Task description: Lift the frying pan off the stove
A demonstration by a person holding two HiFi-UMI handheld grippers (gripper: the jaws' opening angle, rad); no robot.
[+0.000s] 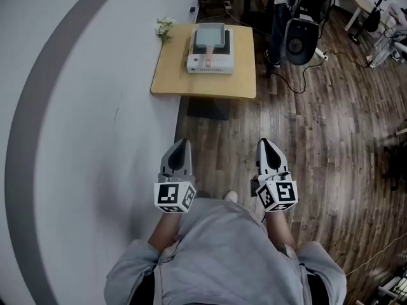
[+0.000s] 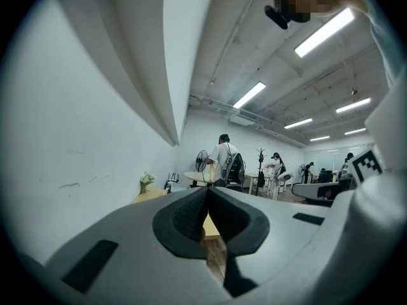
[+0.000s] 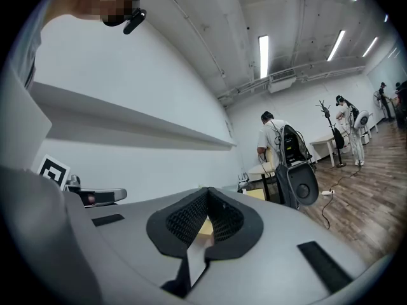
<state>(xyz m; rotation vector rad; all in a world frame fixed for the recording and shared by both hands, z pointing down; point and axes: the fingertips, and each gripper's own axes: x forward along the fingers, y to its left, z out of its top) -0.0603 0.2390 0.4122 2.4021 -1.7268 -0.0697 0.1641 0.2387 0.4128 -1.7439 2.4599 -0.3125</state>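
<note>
A square grey frying pan (image 1: 210,37) sits on a white portable stove (image 1: 210,61), its wooden handle (image 1: 208,58) pointing toward me. The stove stands on a small wooden table (image 1: 205,80) against the wall, well ahead of both grippers. My left gripper (image 1: 185,142) and right gripper (image 1: 262,142) are held side by side in front of the person's body, far short of the table. Both are shut with nothing between the jaws. In the left gripper view the left gripper (image 2: 207,189) shows its tips meeting, and the right gripper (image 3: 208,190) shows the same in the right gripper view.
A white wall with a grey band (image 1: 38,107) runs along the left. White flowers (image 1: 164,27) stand at the table's back left corner. A floor fan (image 1: 300,38), cables and a person stand behind the table on the right. Dark wood flooring (image 1: 305,145) lies between me and the table.
</note>
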